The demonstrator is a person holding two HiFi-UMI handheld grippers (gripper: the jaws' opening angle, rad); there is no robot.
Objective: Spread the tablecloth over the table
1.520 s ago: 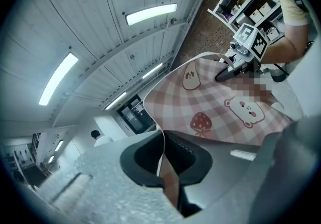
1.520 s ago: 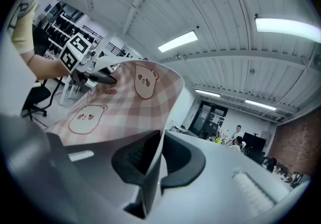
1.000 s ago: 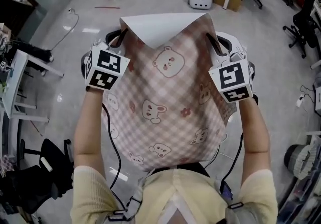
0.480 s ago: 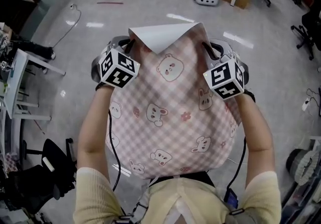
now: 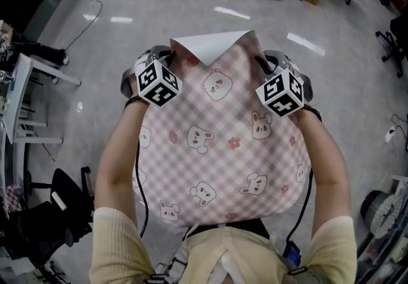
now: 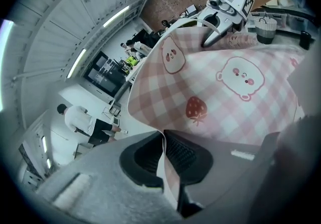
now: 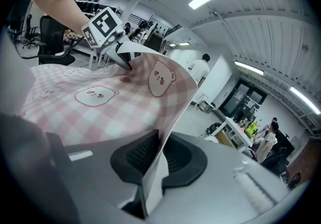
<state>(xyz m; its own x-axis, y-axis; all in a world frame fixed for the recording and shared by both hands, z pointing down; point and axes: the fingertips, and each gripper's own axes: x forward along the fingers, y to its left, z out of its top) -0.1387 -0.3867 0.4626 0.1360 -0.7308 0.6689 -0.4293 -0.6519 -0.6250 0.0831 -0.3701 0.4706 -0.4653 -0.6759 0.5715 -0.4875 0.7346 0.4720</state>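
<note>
Pink-checked bear-print tablecloth (image 5: 217,162) is stretched across centre frame of the head view, over grey floor (image 5: 357,85). Left gripper (image 6: 163,147), at cloth's upper left corner: jaws clamped on its edge. Right gripper (image 7: 160,150), at upper right corner: jaws opening, cloth edge pinched between them.

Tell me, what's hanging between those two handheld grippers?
The pink checked tablecloth spans the gap from left gripper to right gripper, clearest in the head view. Each gripper's view shows cloth between its jaws; the right jaws are opening.
</note>
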